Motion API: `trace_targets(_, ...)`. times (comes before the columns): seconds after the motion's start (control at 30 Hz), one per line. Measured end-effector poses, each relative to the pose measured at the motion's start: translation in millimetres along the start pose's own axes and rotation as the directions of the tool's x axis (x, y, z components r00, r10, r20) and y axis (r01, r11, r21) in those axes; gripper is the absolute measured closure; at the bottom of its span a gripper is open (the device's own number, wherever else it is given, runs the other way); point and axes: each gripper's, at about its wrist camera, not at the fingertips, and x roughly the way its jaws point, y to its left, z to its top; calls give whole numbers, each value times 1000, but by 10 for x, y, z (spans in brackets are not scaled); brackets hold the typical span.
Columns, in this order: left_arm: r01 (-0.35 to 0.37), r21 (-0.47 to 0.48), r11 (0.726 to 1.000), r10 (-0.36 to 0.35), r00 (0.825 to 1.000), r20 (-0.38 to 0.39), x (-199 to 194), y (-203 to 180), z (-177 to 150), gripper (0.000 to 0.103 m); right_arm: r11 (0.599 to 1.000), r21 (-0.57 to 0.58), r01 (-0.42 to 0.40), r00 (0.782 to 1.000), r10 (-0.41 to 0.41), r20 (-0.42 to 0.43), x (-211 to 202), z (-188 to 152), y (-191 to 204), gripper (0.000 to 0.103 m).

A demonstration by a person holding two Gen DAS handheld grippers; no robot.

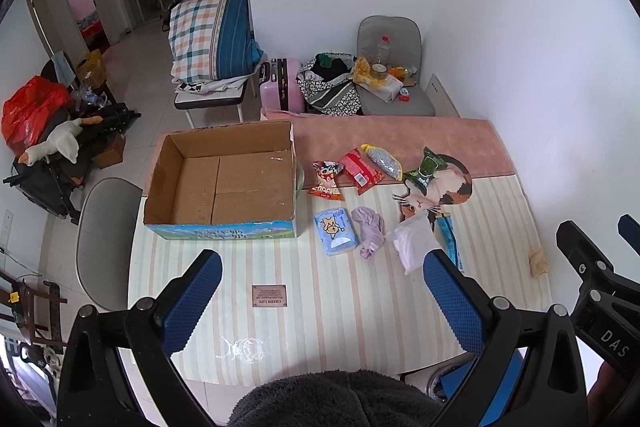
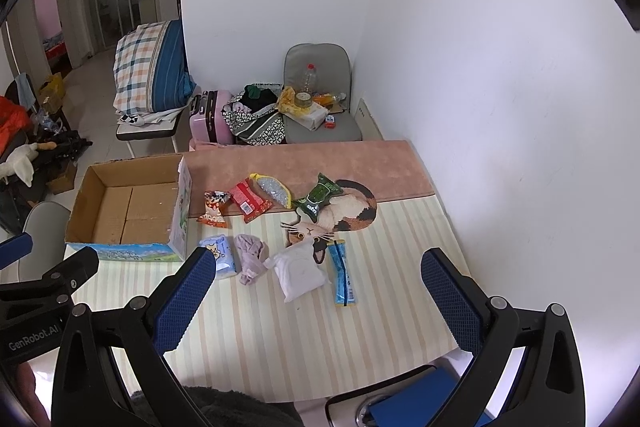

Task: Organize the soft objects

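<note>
We had not begun: both grippers, left gripper point(image 1: 322, 269) and right gripper point(image 2: 318, 267), hung released, the box point(image 1: 220, 183) empty at ten o'clock, the purple cloth point(image 2: 250, 259) likely first.

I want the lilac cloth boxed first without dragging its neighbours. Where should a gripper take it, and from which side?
Probably from straight above, with the right gripper, which is open. Pinch the bunched upper hump of the lilac cloth, where the folds stand highest. It lies crumpled between the tissue pack and the white pouch, so a sideways approach would likely nudge them.
</note>
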Motion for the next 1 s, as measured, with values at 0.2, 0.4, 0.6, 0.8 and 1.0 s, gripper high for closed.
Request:
trace_targets(0.2, 4, -3, 1000, -4, 1000, 7, -41, 12, 31, 0, 1000, 0, 1, 1000, -1, 3, 2, -6, -3, 0)
trace_targets(0.4, 7, 0, 1000, -7, 1000, 5, -35, 13, 46, 0, 1000, 2, 1, 1000, -1, 7, -15, 16, -10, 0)
trace_targets(0.6, 7, -3, 1000, -7, 1000, 7, -28, 15, 32, 0, 1000, -8, 18, 1000, -18, 23, -45, 7, 9, 0)
trace_targets(0.8, 7, -3, 1000, -7, 1000, 7, -33, 21, 33, 0, 1000, -9, 17, 999, -16, 27, -56, -4, 26, 0)
trace_targets(1.0, 6, -1, 1000, -6, 1000, 9, -31, 24, 38, 0, 1000, -9, 15, 999, -15, 28, -63, 14, 21, 0)
